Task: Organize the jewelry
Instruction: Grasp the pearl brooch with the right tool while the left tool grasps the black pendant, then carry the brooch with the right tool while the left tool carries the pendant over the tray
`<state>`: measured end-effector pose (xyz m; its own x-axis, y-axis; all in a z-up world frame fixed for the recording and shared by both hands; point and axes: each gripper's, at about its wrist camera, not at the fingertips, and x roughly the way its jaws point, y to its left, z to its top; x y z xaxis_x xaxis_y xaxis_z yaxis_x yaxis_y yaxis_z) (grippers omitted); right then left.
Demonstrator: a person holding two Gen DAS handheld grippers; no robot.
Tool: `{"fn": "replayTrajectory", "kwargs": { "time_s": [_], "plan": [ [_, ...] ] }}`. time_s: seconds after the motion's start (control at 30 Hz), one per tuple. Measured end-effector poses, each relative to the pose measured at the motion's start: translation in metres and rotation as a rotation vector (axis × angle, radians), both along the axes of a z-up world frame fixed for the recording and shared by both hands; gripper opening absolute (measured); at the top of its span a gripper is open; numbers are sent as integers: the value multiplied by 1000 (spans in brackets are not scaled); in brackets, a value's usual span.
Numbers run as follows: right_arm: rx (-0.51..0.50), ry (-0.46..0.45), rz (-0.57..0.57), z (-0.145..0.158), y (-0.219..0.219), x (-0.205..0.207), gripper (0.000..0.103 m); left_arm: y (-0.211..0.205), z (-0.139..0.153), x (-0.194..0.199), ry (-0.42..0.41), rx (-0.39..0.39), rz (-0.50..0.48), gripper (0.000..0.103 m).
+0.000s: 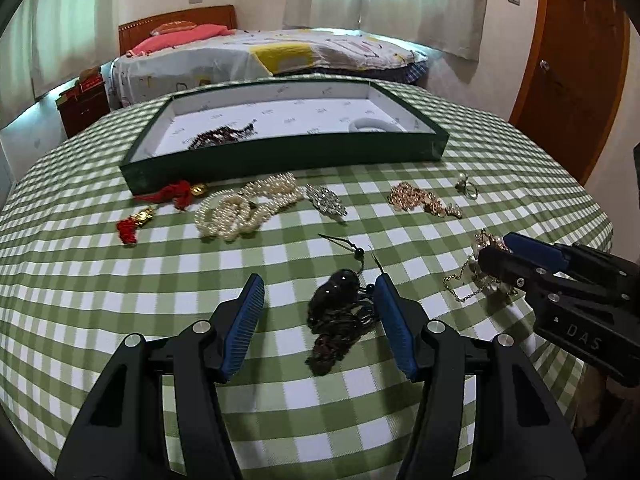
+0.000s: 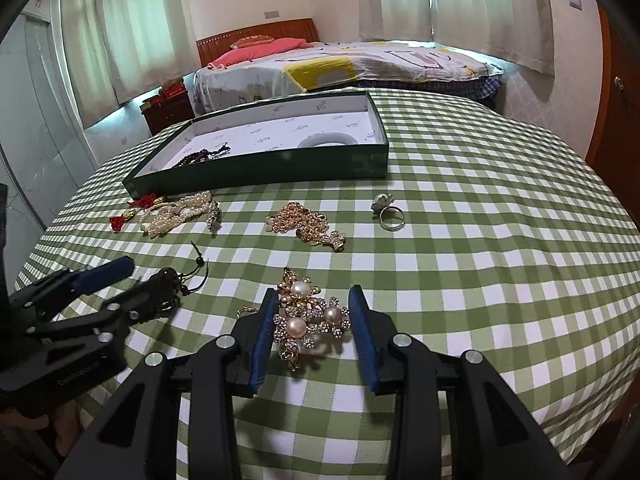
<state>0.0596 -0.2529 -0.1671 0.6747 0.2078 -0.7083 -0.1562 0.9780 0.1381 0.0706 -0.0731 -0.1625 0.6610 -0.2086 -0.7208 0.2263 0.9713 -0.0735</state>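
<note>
The left gripper (image 1: 320,300) has its jaws apart, with the dark bead string (image 1: 340,312) lying on the checked cloth (image 1: 160,300) between them, closer to the right-side pad; neither pad presses on it. A thin black cord (image 1: 344,242) trails from the beads just beyond the fingertips.

The right gripper (image 2: 314,312) straddles the pearl brooch (image 2: 310,320). Its jaws are partly closed around it: the left-side pad seems to touch the brooch's edge, while a narrow gap shows at the other pad, so a firm clamp cannot be told. A gold chain (image 1: 464,284) runs out from the brooch on the side toward the left gripper.

Ahead of both grippers, well past the fingertips, lie a pearl strand (image 1: 244,208), a red tassel (image 1: 160,204), a crystal clip (image 1: 326,200), a gold necklace (image 2: 304,222) and a ring (image 2: 386,210). Farther beyond them stands the green tray (image 1: 280,160), holding dark red beads (image 1: 224,136) and a white bangle (image 2: 328,140).
</note>
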Motion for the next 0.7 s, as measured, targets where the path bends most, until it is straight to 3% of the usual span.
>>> {"fn": "replayTrajectory", "kwargs": {
  "time_s": [0.17,0.33,0.7],
  "plan": [
    [-1,0,4,0,1,0,37,1,-5,5,22,-13,-5,43],
    [-1,4,4,-1,1,0,37,3,-5,7,24,-20,-12,23],
    [-2,-20,10,2,3,-2,37,3,0,1,8,-35,-37,21]
  ]
}}
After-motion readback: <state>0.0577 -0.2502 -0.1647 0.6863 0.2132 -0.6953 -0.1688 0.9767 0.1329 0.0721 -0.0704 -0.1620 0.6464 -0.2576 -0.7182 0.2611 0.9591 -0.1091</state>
